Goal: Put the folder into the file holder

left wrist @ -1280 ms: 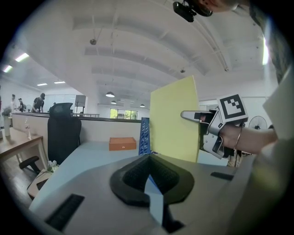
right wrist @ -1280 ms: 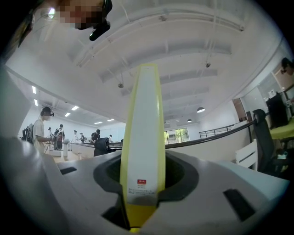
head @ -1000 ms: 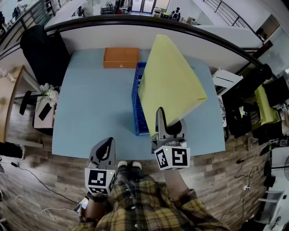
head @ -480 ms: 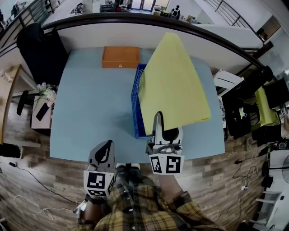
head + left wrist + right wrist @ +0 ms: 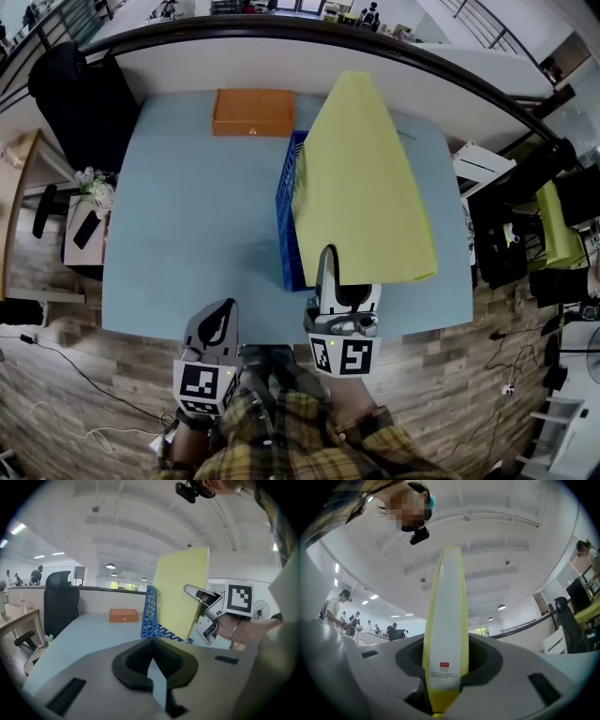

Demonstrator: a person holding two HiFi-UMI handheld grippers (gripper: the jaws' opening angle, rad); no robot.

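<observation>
My right gripper [image 5: 338, 279] is shut on the near edge of a large yellow folder [image 5: 364, 183], which it holds up in the air, tilted, over the right side of the blue mesh file holder [image 5: 288, 217] on the light-blue table [image 5: 187, 206]. In the right gripper view the folder's spine [image 5: 445, 620] stands upright between the pads. The left gripper view shows the folder [image 5: 180, 590] just above and behind the holder [image 5: 152, 616]. My left gripper [image 5: 215, 325] hangs shut and empty near the table's front edge.
An orange box [image 5: 252, 112] lies at the table's far edge, behind the holder. A black office chair [image 5: 80, 103] stands at the far left, and a low side table with small items [image 5: 89, 211] is to the left. Desks and chairs crowd the right side.
The folder has swung round in my right gripper: its top went right and its lower right corner came toward me. The right gripper shifted slightly left. The left gripper has barely moved.
</observation>
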